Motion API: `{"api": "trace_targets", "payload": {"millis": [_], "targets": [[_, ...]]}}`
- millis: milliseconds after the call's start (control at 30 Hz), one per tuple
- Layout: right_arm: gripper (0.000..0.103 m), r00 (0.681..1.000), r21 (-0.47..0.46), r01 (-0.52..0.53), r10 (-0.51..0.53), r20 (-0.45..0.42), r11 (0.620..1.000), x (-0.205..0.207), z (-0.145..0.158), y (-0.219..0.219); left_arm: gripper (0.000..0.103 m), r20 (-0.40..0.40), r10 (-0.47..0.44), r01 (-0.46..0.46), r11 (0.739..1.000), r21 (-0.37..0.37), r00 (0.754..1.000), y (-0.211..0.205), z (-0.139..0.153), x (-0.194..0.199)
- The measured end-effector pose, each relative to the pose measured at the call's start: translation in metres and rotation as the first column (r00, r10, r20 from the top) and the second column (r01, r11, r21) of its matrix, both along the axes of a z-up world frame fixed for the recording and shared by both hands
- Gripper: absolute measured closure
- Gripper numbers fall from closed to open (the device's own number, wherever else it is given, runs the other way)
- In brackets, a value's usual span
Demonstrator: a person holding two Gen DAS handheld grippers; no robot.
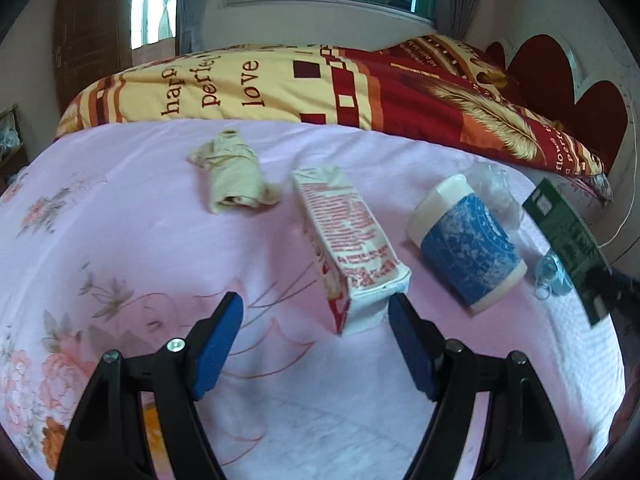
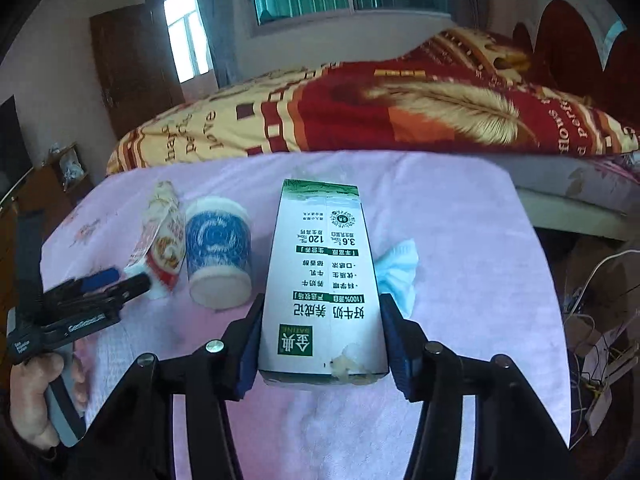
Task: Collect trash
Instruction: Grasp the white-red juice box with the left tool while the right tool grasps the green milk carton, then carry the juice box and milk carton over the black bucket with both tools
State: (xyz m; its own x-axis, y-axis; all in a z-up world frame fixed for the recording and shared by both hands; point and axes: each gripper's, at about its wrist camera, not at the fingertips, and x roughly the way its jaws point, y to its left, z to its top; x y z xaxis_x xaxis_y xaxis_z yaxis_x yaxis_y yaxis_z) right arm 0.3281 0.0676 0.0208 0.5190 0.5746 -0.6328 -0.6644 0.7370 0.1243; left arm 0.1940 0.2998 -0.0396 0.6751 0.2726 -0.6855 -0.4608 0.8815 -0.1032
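While the right gripper point(image 2: 320, 344) holds the green-and-white milk carton point(image 2: 324, 280) with its jaws closed on the carton's near end, pads pressed to both long sides, the left gripper point(image 1: 316, 340) hangs with jaws wide apart over the bed point(image 1: 120, 240), its right pad just beside the near end of the red-and-white carton point(image 1: 348, 248). That carton lies flat on the pink sheet, running from near to far; to its right lies a blue-and-white paper cup point(image 1: 464, 240) on its side, and to the far left a crumpled beige wrapper point(image 1: 232, 176). A blue face mask point(image 2: 400, 272) lies on the sheet beside the held carton. The red carton looks empty, so probably light, with stiff card walls that would dent under a hard squeeze; I judge the best hold is across its narrow sides near the folded end, where the seam stiffens it. The cup seems thin and easily crushed, and would roll if nudged.
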Motion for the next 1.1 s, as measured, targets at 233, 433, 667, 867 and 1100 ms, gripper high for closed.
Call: {"api": "trace_targets", "payload": {"millis": [233, 433, 667, 867, 1100], "targets": [[0.048, 0.999, -0.044, 0.038, -0.037, 0.018, 0.998, 0.001, -0.003, 0.006, 0.026, -0.013, -0.067, 0.067, 0.997, 0.033, 0.998, -0.015, 0.003, 0.03], [0.048, 0.997, -0.023, 0.074, -0.074, 0.037, 0.997, -0.002, 0.005, -0.012, 0.069, -0.089, -0.047, 0.048, 0.999, 0.001, 0.995, 0.006, -0.01, 0.043], [0.048, 0.994, -0.011, 0.097, -0.096, 0.046, 0.995, -0.018, 0.011, -0.033, 0.068, 0.001, -0.12, 0.12, 0.993, -0.022, 0.993, -0.014, 0.008, 0.004], [0.048, 0.991, 0.006, 0.11, -0.11, 0.079, 0.994, -0.049, 0.022, -0.064, 0.069, 0.078, -0.192, 0.193, 0.981, -0.007, 0.978, -0.054, 0.033, -0.04], [0.048, 0.982, 0.031, 0.141, -0.144, 0.123, 0.99, -0.098, 0.043, -0.119, 0.069, 0.127, -0.305, 0.306, 0.952, 0.015, 0.944, -0.115, 0.05, -0.066]]}}
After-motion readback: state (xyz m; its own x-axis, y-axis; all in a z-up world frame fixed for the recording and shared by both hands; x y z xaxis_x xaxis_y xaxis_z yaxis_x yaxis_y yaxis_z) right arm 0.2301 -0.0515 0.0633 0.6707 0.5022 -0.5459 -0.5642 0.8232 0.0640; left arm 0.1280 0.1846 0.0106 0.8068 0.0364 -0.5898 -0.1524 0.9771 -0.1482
